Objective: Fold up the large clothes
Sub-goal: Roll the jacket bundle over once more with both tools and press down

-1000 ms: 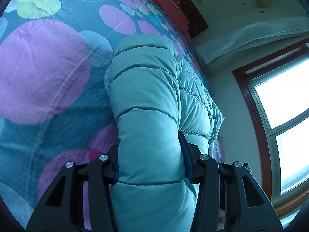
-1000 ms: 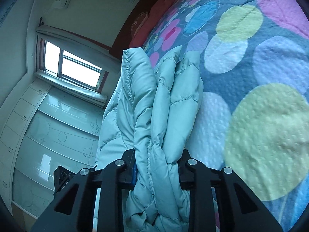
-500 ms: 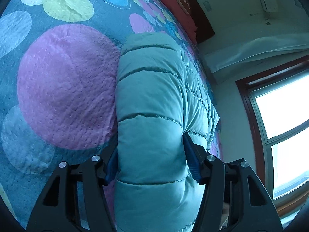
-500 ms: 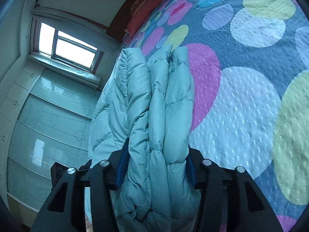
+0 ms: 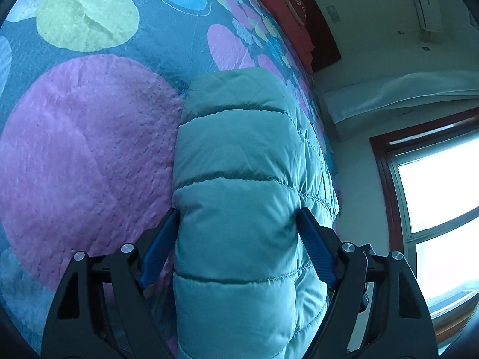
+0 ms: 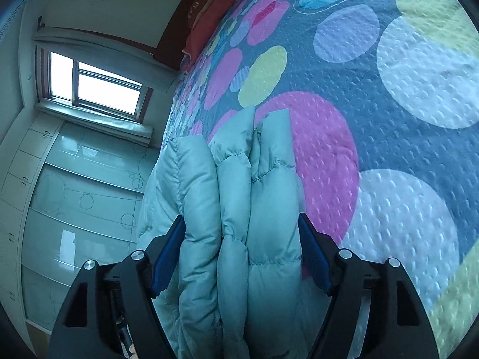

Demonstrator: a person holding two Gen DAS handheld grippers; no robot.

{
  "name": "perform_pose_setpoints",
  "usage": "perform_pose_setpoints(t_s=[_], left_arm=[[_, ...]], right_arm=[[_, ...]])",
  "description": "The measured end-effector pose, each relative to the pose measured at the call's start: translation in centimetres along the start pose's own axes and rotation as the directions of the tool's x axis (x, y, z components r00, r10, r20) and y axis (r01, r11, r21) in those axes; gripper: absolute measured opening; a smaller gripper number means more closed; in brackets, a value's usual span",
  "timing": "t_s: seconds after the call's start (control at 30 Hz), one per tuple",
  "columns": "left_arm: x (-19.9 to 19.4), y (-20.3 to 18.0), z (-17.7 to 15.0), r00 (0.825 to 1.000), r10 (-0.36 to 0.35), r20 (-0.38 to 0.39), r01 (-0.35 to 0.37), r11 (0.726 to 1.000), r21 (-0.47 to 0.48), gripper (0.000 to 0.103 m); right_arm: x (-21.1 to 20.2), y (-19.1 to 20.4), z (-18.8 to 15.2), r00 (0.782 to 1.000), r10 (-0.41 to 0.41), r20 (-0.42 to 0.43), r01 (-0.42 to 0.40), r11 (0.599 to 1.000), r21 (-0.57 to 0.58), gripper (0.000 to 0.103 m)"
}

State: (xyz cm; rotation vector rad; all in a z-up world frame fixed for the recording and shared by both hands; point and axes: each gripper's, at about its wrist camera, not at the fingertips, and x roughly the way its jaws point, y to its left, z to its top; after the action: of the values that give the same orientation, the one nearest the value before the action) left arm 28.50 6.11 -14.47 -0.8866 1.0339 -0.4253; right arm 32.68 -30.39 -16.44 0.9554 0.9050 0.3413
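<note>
A teal puffer jacket (image 5: 239, 149), folded into a thick bundle, lies on the dotted bedspread (image 5: 89, 149). My left gripper (image 5: 238, 211) straddles one smooth fold of it. Its jaws are opening, and the blue pads (image 5: 158, 248) rest beside the padding without pinching it. In the right wrist view the jacket (image 6: 233, 179) shows several stacked quilted layers. My right gripper (image 6: 241, 217) straddles them, and its jaws are opening too, with the pads (image 6: 312, 257) at the sides of the puffed layers.
The bedspread (image 6: 389, 119) stretches wide beyond the jacket. Red pillows (image 5: 287, 9) lie at the headboard. The bed's edge runs close along the jacket, with a window (image 6: 92, 86) and glossy wardrobe doors (image 6: 74, 194) beyond.
Both grippers' jaws have widened and the squeezed padding has puffed back out between them. Both hands have moved across the bed with the jacket, which now rests over a pink dot.
</note>
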Motion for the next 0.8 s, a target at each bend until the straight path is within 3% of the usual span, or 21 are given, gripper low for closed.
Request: perform_pose_setpoints(t_s=[0.07,0.1,0.13,0.33,0.63,0.8], left_arm=[[0.7,-0.2,0.4,1.0,0.015,-0.001,-0.015,1.0,0.013,0.076],[1.0,-0.2,0.6,1.0,0.013,0.002,-0.013,1.0,0.014,0.074],[1.1,-0.3,0.8,1.0,0.013,0.006,-0.013,1.0,0.017,0.072],[2.0,-0.9,3.4,0.999,0.036,0.034,-0.037,0.999,0.039,0.07],[3.3,-1.4,5.7,0.997,0.072,0.04,-0.076,0.993,0.086,0.07],[2.8,-1.4,5.2,0.995,0.083,0.05,-0.088,0.99,0.108,0.07]], right_arm=[[0.2,0.2,0.0,1.0,0.015,0.006,-0.014,1.0,-0.017,0.067],[0.3,0.2,-0.1,1.0,0.031,0.004,-0.031,0.999,-0.02,0.054],[0.4,0.1,-0.2,0.999,0.051,0.001,-0.051,0.999,-0.011,0.048],[1.6,0.1,1.1,0.994,0.101,0.034,-0.102,0.995,0.006,0.036],[4.8,0.1,3.1,0.993,0.112,0.04,-0.113,0.993,0.023,0.035],[3.5,0.2,2.3,0.997,0.068,0.026,-0.067,0.998,-0.005,0.047]])
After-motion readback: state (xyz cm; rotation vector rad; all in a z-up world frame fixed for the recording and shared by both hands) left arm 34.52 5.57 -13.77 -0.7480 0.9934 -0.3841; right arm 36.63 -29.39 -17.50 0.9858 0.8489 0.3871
